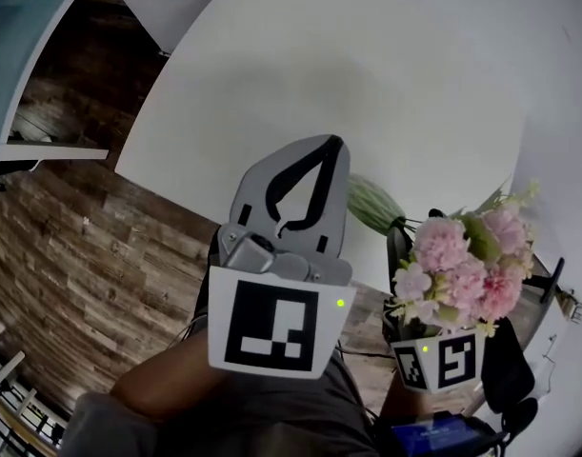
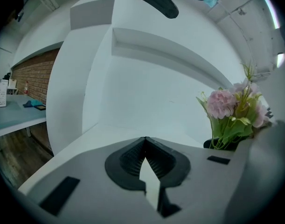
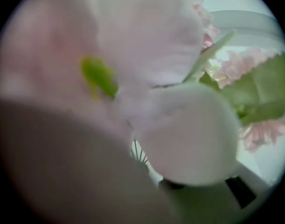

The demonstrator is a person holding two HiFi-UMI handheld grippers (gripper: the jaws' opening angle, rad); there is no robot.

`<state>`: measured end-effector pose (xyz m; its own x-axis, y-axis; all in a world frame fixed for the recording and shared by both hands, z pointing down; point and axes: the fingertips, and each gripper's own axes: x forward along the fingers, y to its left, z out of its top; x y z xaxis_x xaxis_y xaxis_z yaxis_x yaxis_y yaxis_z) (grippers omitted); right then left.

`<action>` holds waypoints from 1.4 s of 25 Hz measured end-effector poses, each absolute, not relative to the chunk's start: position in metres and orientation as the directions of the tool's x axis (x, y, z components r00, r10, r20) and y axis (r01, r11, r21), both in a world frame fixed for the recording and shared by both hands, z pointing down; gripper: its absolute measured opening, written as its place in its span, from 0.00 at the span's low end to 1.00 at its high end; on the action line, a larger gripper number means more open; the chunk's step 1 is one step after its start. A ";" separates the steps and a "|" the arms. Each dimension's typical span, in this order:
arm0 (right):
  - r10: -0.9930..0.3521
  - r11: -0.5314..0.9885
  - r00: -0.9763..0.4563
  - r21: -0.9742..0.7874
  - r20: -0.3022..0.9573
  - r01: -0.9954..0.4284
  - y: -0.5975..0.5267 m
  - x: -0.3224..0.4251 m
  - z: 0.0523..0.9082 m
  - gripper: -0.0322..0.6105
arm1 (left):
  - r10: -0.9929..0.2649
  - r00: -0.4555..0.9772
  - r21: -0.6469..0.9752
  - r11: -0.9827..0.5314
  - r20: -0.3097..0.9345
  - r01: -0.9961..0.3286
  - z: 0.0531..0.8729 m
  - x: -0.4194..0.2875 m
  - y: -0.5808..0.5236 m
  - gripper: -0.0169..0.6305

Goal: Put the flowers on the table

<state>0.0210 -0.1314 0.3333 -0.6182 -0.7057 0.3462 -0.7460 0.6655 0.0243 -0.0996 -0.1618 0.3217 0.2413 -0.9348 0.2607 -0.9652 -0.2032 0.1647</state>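
Clamping the stems of the flowers (image 1: 462,265), my right gripper (image 1: 422,333) holds the pink bunch upright, blooms crowding its own view. Left gripper (image 1: 333,143) beside it: jaws pressed together, nothing between. Both are raised at the near edge of the white counter (image 1: 319,84); wood floor (image 1: 71,255) below.

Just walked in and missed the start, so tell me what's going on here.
A person is working with two hand-held grippers over a white table. The right hand-held gripper holds a bunch of pink flowers by the stems, up in the air near the table's edge, not yet set down. The left hand-held gripper is shut and empty, hovering above the table.
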 end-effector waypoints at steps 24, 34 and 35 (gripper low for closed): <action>-0.695 0.685 -0.623 0.065 0.359 -0.726 -0.161 -0.017 0.328 0.32 | -0.938 0.217 0.181 -0.172 0.271 -0.968 0.327 -0.134 -0.179 0.04; -0.683 0.694 -0.628 0.063 0.373 -0.717 -0.166 -0.026 0.334 0.32 | -0.943 0.203 0.182 -0.158 0.263 -0.971 0.327 -0.145 -0.179 0.04; -0.682 0.695 -0.629 0.062 0.375 -0.716 -0.167 -0.029 0.336 0.32 | -0.943 0.201 0.183 -0.156 0.264 -0.971 0.329 -0.148 -0.180 0.04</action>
